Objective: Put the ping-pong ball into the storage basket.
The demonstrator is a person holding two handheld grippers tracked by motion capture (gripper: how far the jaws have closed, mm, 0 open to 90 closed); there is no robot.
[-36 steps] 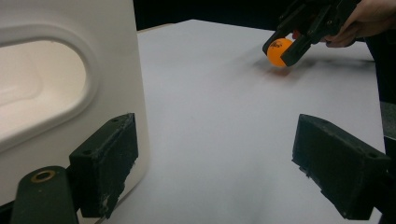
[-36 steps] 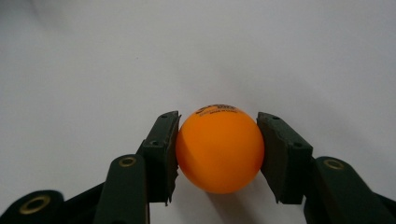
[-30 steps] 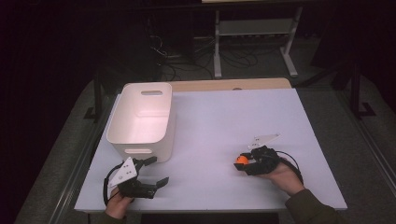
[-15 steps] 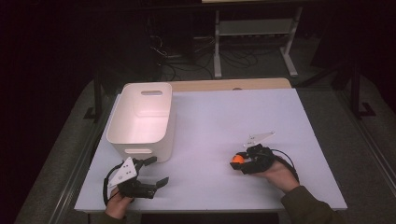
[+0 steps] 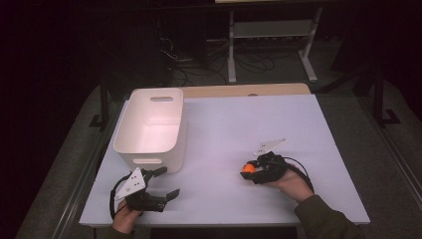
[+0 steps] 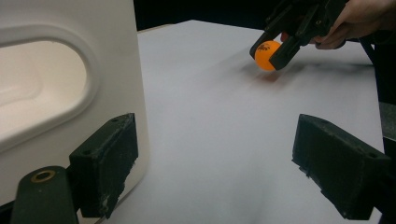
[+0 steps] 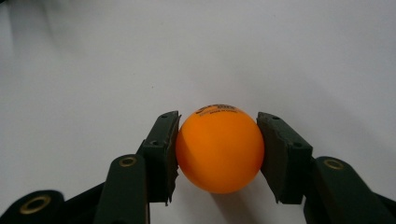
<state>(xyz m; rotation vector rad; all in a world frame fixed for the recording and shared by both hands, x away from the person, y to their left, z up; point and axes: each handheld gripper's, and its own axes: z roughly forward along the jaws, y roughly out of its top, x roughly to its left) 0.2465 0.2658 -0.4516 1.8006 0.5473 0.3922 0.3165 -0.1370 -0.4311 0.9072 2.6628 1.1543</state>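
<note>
Right gripper view: right gripper (image 7: 219, 154) is clamped on an orange ball (image 7: 219, 149), one pad at the ball's 9 o'clock, the other at 3, so the squeeze runs thru its widest part & it shouldn't pop out. Printed mark sits at 12. Ball looks just off the white table (image 7: 93, 56); a shadow shows under it in the left gripper view, so prob. lifted, not rolling. In the high view the ball (image 5: 248, 168) is at about 4 o'clock of the table, well apart from the white bin (image 5: 149, 124), which sits toward 9 w/ its open top up, likely the drop spot. Left gripper (image 5: 161, 185) rests near 7 o'clock just beside the bin's near wall, jaws apart, nothing btwn them; it seems parked out of the way. Next move, I'd judge: carry ball toward 10 o'clock, over the rim.
</note>
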